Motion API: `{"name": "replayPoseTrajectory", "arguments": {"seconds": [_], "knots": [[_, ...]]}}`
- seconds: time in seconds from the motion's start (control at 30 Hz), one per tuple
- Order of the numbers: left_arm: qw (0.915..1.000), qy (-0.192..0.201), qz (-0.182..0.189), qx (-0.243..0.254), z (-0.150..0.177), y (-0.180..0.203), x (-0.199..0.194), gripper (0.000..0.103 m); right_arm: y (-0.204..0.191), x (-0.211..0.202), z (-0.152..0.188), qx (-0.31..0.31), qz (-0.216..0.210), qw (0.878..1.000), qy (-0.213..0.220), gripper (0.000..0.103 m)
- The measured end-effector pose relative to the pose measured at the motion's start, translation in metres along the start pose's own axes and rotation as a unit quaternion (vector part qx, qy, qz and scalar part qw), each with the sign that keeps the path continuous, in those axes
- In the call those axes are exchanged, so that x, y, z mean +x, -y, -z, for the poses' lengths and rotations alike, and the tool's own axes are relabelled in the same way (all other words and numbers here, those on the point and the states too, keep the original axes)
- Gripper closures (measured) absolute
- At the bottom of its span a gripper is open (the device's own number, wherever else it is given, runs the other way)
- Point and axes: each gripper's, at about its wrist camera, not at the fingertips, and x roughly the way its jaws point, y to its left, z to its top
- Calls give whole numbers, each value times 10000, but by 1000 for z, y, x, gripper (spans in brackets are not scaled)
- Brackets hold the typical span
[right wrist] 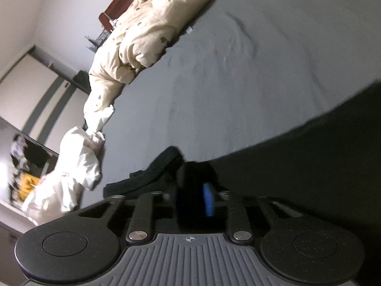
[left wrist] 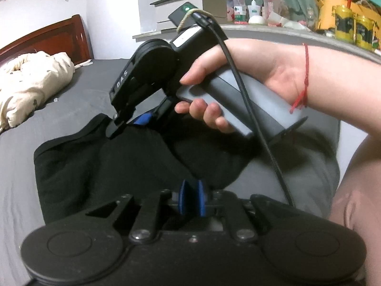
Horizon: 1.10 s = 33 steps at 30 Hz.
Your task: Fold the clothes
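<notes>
Two grippers are recorded over one black garment [left wrist: 100,157], which lies rumpled on the grey bed sheet [left wrist: 31,143].

Left wrist view — the left gripper [left wrist: 191,200] is entered at the lower edge, its blue pads [left wrist: 184,199] drawn almost together; whether a thin fold of the black cloth is pinched between them cannot be told. Across the garment the right gripper [left wrist: 129,122] is seen, carried by a hand [left wrist: 238,88] with a red string at the wrist, a black cable trailing from the handle. Its fingertips are set down on the far upper edge of the cloth. A cream quilt [left wrist: 31,88] is listed at the far left by the wooden headboard [left wrist: 47,35]; a cluttered shelf [left wrist: 297,14] runs behind.

Right wrist view — the right gripper [right wrist: 195,197] is shown part-way apart, with a dark bunch of the garment [right wrist: 309,166] filling the gap beside one blue pad [right wrist: 208,199]. Whether the pads press on it is not settled by the blurred, dark picture. A ribbed hem or collar [right wrist: 152,171] curls out to the left onto the sheet.

Step judged in hand: edges being gathered for a fold, none yet completed. Next move is judged to call for a firm pinch at both ends, then the edge lifted clear and carried across evenly, so the cloth is not dragged into a heap.
</notes>
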Motion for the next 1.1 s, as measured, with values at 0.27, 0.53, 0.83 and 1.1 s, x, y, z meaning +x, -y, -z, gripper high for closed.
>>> {"name": "replayPoseTrajectory", "arguments": {"seconds": [0.27, 0.53, 0.83, 1.1], "knots": [[9955, 619, -22, -718, -11, -49, -67, 65, -8, -43, 2, -197, -310, 9977, 563, 48], [9839, 351, -53, -1749, -17, -146, -35, 66, -18, -41, 29, -456, -917, 9947, -78, 48], [9789, -177, -305, -2015, -7, -169, 18, 69, -2, -25, 42, -354, -841, 9944, -531, 48], [9821, -168, -353, -1845, -9, -165, 11, 70, 3, -27, 43, -361, -952, 9935, -519, 48]]}}
